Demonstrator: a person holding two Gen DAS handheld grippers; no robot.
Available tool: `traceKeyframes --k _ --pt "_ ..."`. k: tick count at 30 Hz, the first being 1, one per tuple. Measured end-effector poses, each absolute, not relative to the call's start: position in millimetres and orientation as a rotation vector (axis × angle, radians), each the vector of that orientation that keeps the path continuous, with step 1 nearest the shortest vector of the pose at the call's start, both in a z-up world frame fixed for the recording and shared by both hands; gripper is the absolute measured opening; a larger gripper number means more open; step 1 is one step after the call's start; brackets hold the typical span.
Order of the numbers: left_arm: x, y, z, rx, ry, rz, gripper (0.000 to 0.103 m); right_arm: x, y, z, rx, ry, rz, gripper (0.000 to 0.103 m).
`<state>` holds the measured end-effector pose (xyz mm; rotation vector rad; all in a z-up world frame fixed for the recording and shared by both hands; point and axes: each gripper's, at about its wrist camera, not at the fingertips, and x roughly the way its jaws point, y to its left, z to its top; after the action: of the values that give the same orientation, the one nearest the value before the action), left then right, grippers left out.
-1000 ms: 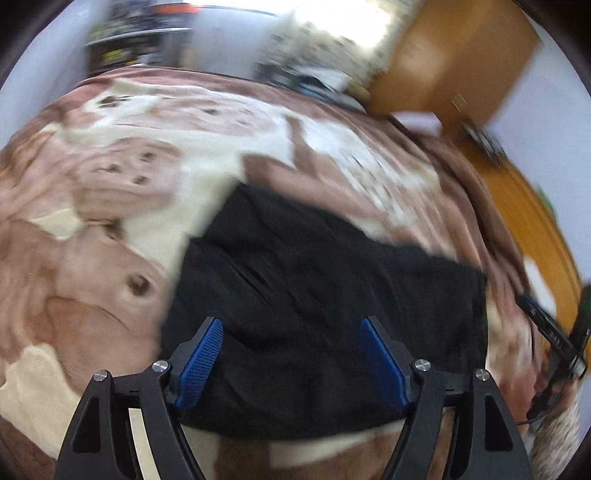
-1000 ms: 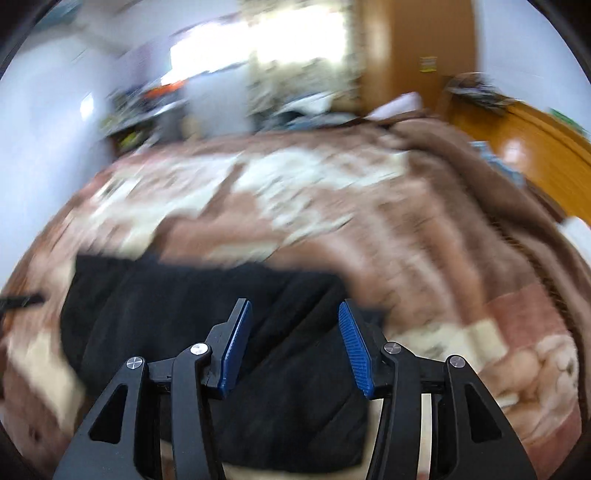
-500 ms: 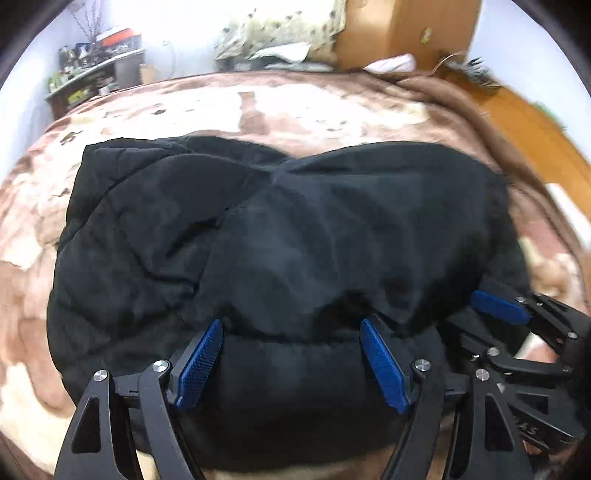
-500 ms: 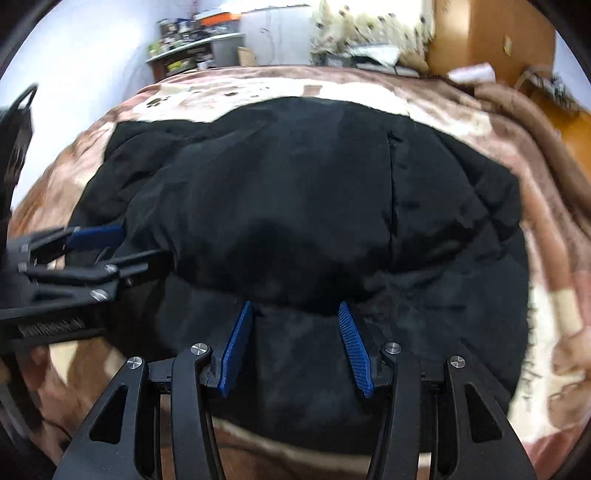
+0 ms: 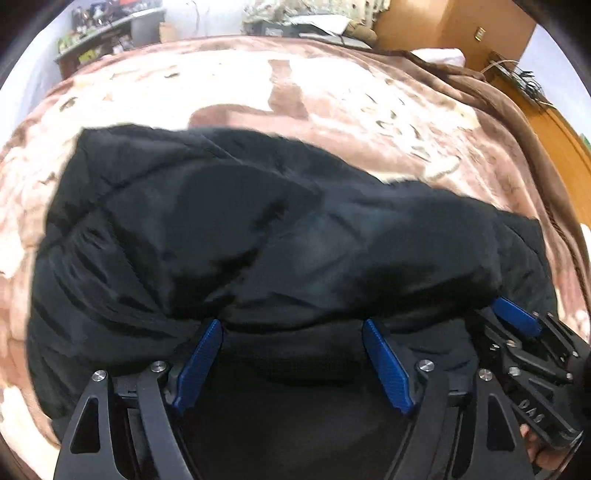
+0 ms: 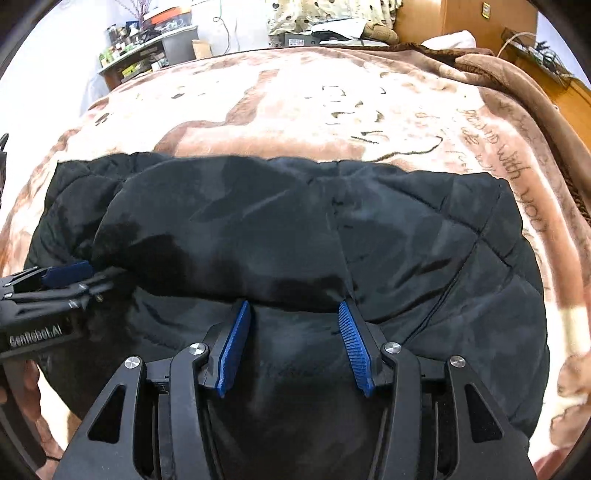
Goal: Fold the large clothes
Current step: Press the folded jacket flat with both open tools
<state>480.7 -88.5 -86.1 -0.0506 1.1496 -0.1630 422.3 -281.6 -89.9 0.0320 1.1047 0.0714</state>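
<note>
A black quilted jacket [image 5: 258, 229] lies folded on a brown and cream blanket [image 5: 295, 96]; it also fills the right wrist view [image 6: 295, 221]. My left gripper [image 5: 291, 326] is open, its blue pads at the near edge of the jacket's upper fold. My right gripper [image 6: 293, 308] is open too, its tips against the same fold edge. The right gripper shows at the lower right of the left wrist view [image 5: 517, 321]. The left gripper shows at the left edge of the right wrist view [image 6: 66, 273]. Neither holds cloth that I can see.
The blanket [image 6: 332, 99] covers a wide bed. A cluttered shelf [image 6: 147, 48] stands beyond the far left corner. A wooden wardrobe [image 5: 454, 26] and a wooden bed frame edge [image 5: 565, 140] are at the right.
Both grippers swung from the bare blanket to over the jacket, then came in low to the near edge of its fold. The jacket's far part now lies flatter.
</note>
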Motion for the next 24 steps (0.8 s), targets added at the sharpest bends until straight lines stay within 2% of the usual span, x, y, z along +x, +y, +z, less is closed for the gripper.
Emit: traceKeyframes --k 10,16,23,24 --pt "500.4 -84.9 -125.8 -0.051 1.220 -0.112 0.077 452.5 -276.5 -126.8 0.005 1.245 0.061 0.050" --pt "507.0 -86.9 -132.0 -0.062 1.254 -0.118 0.077 462.0 -277.0 -133.8 0.012 1.291 0.064 0.050" --pt "508.9 -68.5 -91.7 -0.141 1.256 -0.174 0.077 453.1 -309.5 -90.5 0.121 1.231 0.140 0.049" --pt "508.0 -62.3 -88.3 -0.153 1.251 -0.169 0.074 450.7 -313.1 -84.2 0.116 1.208 0.128 0.049"
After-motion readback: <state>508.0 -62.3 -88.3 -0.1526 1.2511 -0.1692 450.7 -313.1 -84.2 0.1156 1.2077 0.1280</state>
